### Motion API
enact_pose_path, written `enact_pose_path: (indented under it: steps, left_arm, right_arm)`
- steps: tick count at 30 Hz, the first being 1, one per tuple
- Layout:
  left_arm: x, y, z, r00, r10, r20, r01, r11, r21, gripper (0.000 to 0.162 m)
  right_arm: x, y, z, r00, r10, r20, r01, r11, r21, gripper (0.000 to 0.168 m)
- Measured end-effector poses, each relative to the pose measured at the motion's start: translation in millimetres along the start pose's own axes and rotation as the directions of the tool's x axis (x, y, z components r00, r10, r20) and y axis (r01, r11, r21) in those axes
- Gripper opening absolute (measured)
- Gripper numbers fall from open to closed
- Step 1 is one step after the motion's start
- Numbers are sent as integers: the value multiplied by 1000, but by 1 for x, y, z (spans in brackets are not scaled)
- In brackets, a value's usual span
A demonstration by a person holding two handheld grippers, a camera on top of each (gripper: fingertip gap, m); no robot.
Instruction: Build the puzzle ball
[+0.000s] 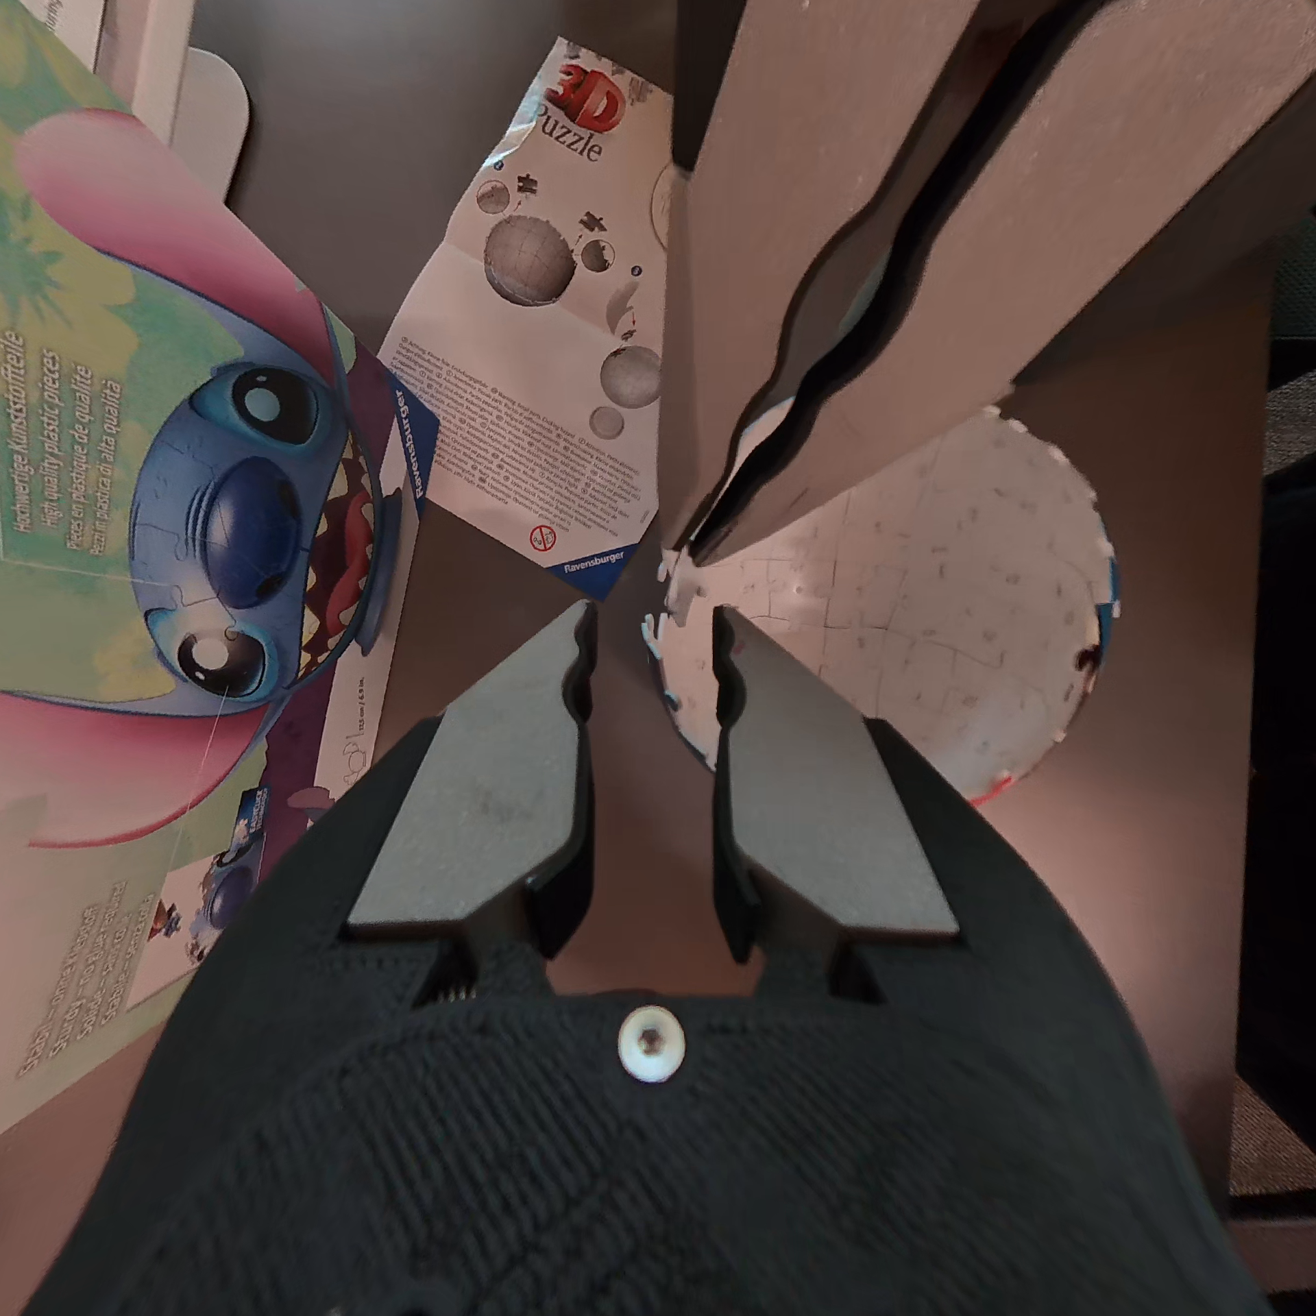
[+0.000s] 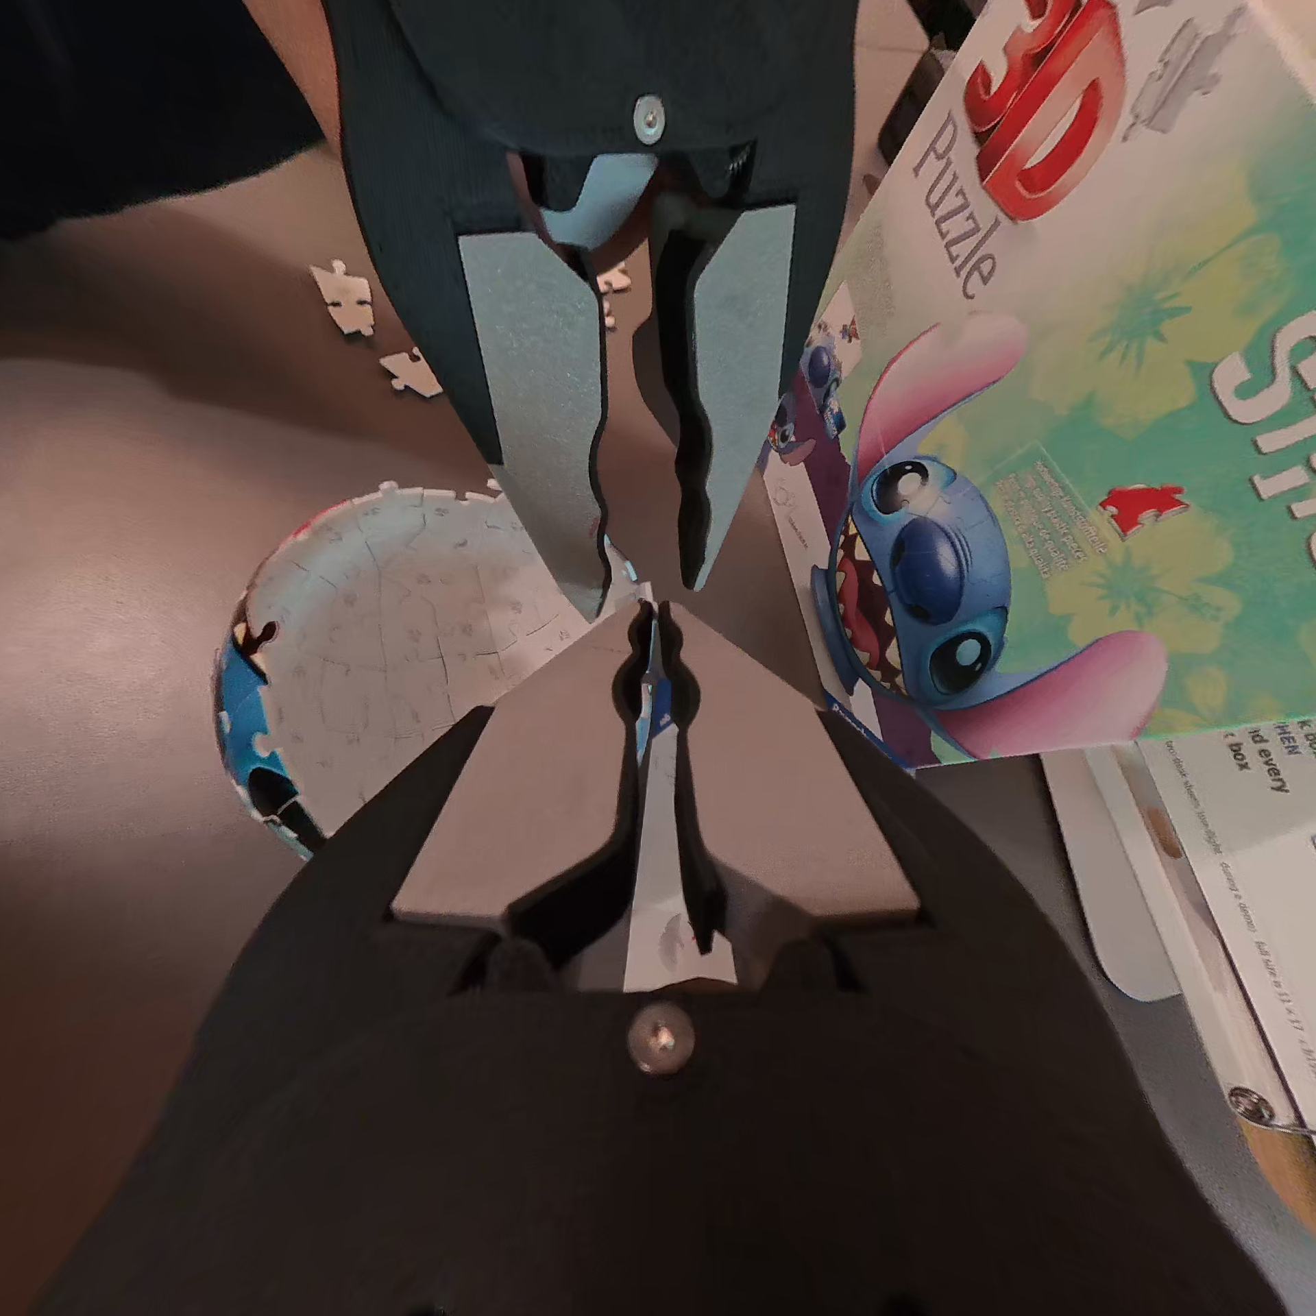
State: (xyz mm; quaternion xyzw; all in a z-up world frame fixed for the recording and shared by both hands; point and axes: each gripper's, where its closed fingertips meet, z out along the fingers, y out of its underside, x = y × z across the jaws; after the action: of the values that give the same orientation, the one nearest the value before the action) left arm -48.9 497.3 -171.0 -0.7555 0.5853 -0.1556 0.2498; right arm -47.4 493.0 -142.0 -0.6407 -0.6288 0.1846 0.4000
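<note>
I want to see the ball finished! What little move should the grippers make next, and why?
Probably the right gripper should ease its piece down into the jagged rim of the half-built ball. It is shut on something thin right at that rim, while the left gripper waits open beside it with nothing in it.

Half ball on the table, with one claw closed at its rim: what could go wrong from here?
The right claw seems to pinch a rim piece; pulling could tip the unsupported half ball or pop seams. The left claw is open, steadying nothing. Loose pieces nearby could get swept away.
</note>
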Motion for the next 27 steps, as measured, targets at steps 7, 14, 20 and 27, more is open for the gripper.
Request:
enact_pose_path:
  steps: [7,14,20,27]
  left_arm:
    - [8,-12,-2,999,10,-47,-6,998,67,17]
    - [9,-13,-6,999,9,-48,-6,997,78,0]
    - [7,-9,-4,999,-6,-39,8,999,45,0]
    - [9,-10,-5,1000,8,-30,-6,999,49,0]
  right_arm:
    - [1,-8,-11,998,48,40,-51,995,84,0]
    - [3,-6,-14,997,60,56,-66,992,108,0]
    - [3,-11,-22,995,56,88,-71,982,174,1]
    - [-2,-9,-11,998,15,68,-24,989,145,4]
